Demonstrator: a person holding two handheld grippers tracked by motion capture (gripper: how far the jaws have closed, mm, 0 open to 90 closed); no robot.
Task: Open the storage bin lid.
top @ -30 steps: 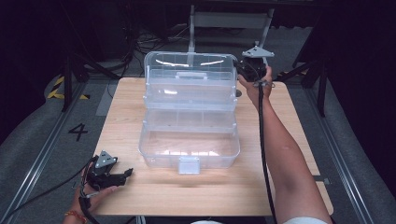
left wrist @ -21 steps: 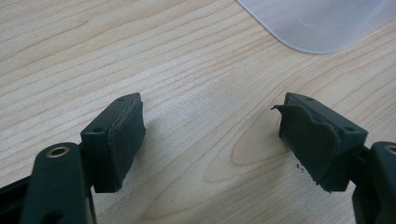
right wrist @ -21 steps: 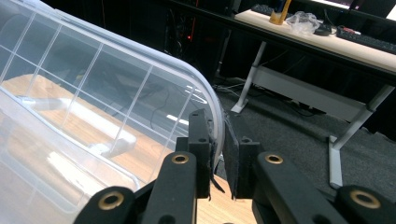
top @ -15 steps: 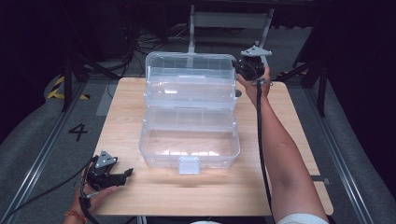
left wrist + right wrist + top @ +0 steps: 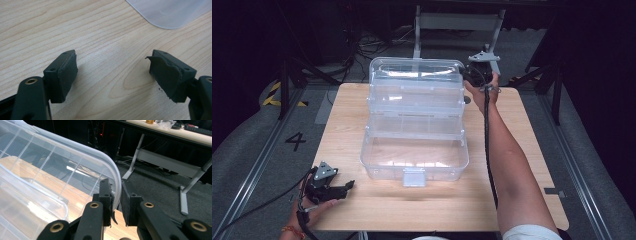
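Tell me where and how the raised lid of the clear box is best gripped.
Grip the lid at its thin rim near the right rear corner, coming from the right side. The wall there is narrow enough for the right gripper, whose jaws already pinch it.

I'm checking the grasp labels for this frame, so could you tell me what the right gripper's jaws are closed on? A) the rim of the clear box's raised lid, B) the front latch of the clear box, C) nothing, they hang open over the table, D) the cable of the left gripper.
A: in the right gripper view the right gripper pinches the curved lid rim of the clear box.
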